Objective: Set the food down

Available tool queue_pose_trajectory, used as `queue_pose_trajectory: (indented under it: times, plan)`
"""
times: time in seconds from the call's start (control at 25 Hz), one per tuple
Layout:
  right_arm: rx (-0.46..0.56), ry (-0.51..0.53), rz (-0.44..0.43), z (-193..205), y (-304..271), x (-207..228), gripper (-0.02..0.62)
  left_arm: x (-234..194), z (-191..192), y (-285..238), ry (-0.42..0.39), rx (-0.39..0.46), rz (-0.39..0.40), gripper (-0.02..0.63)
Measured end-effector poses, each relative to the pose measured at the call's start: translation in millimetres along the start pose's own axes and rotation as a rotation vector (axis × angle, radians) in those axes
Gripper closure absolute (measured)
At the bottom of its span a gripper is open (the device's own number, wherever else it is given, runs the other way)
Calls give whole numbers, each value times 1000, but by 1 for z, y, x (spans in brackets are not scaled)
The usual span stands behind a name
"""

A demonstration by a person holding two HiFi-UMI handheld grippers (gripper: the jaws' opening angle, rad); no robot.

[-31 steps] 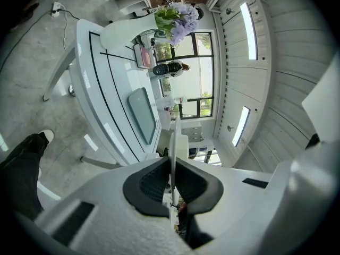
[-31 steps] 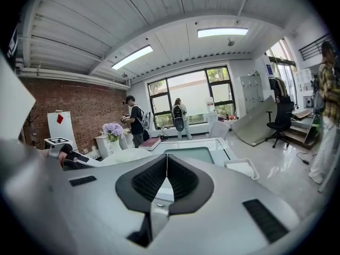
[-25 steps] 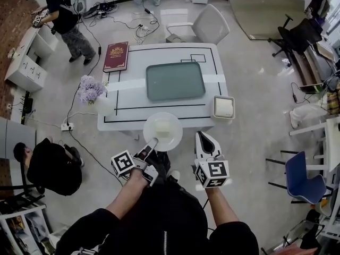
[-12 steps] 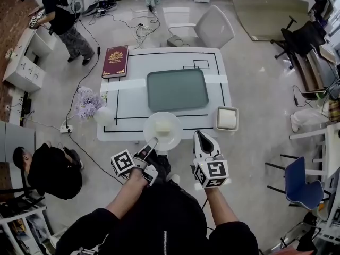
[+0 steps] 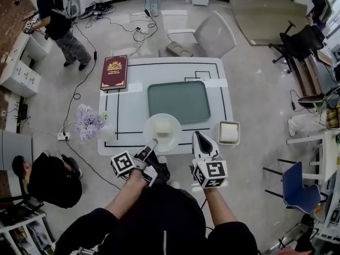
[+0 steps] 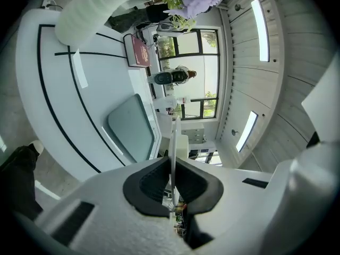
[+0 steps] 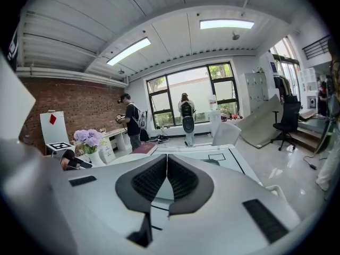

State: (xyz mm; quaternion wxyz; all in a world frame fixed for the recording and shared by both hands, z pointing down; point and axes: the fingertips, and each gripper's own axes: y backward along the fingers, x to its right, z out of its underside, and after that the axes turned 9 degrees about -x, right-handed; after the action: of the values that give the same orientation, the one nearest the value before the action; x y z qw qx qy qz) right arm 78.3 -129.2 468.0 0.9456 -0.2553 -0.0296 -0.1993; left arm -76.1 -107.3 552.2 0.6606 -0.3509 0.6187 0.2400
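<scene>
White table [image 5: 122, 110], left hand-held gripper [image 5: 153, 142] clamped on plate [image 5: 176, 136] rim, right hand-held gripper [image 5: 198, 137] closed

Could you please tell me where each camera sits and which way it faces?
Head view: on the head, steeply down at the white black-lined table; forearms, left gripper and right gripper show.
Left gripper view: on that gripper, rolled sideways, along jaws shut on the round white plate.
Right gripper view: on that gripper, level, over shut jaws toward windows.
All share the purple flowers.
</scene>
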Motion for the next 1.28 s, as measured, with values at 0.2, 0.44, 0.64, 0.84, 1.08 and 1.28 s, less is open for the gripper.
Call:
queue_pose_trajectory:
  times: [0.2,0.44,0.64,0.84,1.08,1.28]
  plan:
    - [-1,-5,20,-14,-22,2,584,3,-25,-15,-2,-29,9,586]
    - [-12,-14,43,-19,-35,7,584,-1,-37,-32,3,-68,-2,586]
    - [-30,-13,39,-22,-45,18,584,-2,-39,-48,23,-79,-1,586]
    - [-33,11,3,-33,-55,31,584,-3,-44,-67,19,-50,-8,586]
    - [-31,44,-32,-53,-68,51,584,-1,-46,-90,56,-7,0,586]
    - [-41,41,-47,-55,-82,65,584,-6,-53,-107,52,-2,-17,586]
